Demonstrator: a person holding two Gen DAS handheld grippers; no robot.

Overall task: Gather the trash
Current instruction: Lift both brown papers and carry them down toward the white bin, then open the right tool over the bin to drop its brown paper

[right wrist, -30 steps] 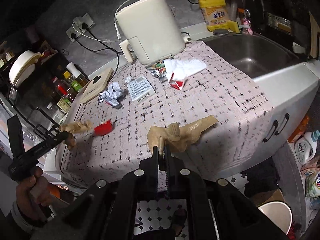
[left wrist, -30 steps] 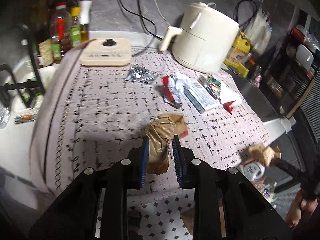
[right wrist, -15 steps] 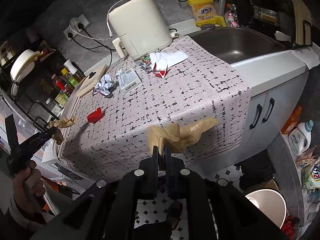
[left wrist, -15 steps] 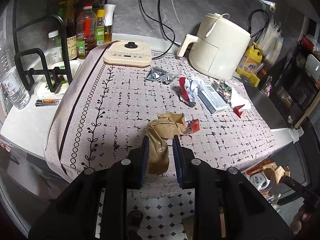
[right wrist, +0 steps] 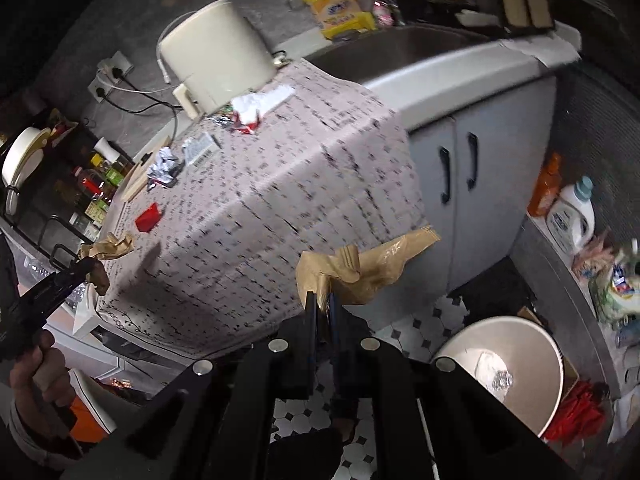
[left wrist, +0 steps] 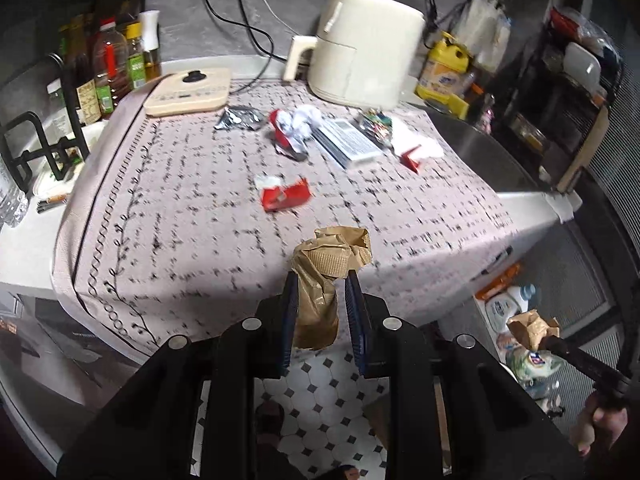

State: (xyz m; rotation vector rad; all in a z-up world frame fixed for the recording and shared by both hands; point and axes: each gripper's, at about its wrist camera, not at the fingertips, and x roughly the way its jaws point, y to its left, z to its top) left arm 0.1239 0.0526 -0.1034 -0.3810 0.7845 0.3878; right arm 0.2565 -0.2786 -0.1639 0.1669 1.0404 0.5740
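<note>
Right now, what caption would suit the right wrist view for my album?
Right gripper carries crumpled brown paper off the counter, a bin waiting on the floor nearby.

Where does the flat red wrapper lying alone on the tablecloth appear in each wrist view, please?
Left wrist: the red wrapper lies mid-cloth, above the gripper's fingers.
Right wrist: the red wrapper sits at left, near the cloth's edge.
Shared landmark: the cream air fryer stands at the back of the table.
</note>
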